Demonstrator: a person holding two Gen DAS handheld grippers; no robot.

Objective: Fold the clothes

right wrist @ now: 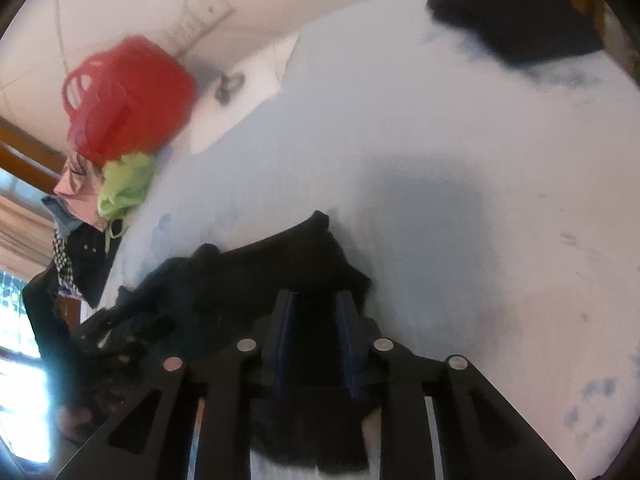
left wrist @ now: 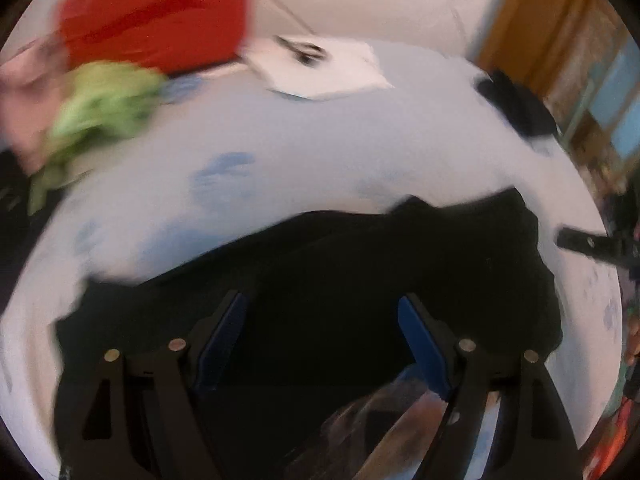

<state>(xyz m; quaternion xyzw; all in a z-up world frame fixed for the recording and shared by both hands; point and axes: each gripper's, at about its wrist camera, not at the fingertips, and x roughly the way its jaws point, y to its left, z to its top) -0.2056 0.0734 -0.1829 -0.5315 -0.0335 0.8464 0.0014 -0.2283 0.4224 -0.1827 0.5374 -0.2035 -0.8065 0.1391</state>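
A black garment (left wrist: 360, 264) lies crumpled on a pale blue sheet (left wrist: 280, 140) near the front edge. My left gripper (left wrist: 322, 304) hovers just over it, open, with its blue pads (left wrist: 224, 340) wide apart and only the dark cloth below them. In the right wrist view my right gripper (right wrist: 316, 298) is shut on a bunched edge of the black garment (right wrist: 280, 256), with cloth filling the narrow gap between its fingers. The right gripper (left wrist: 592, 246) also shows at the right edge of the left wrist view. Both views are blurred.
A red basket (left wrist: 152, 12) (right wrist: 128, 96) stands at the far left with a green cloth (left wrist: 104, 108) (right wrist: 126, 184) and pink cloth beside it. A folded dark garment (left wrist: 516, 108) (right wrist: 520, 24) lies at the far right. A white pillow (left wrist: 328, 68) sits at the back.
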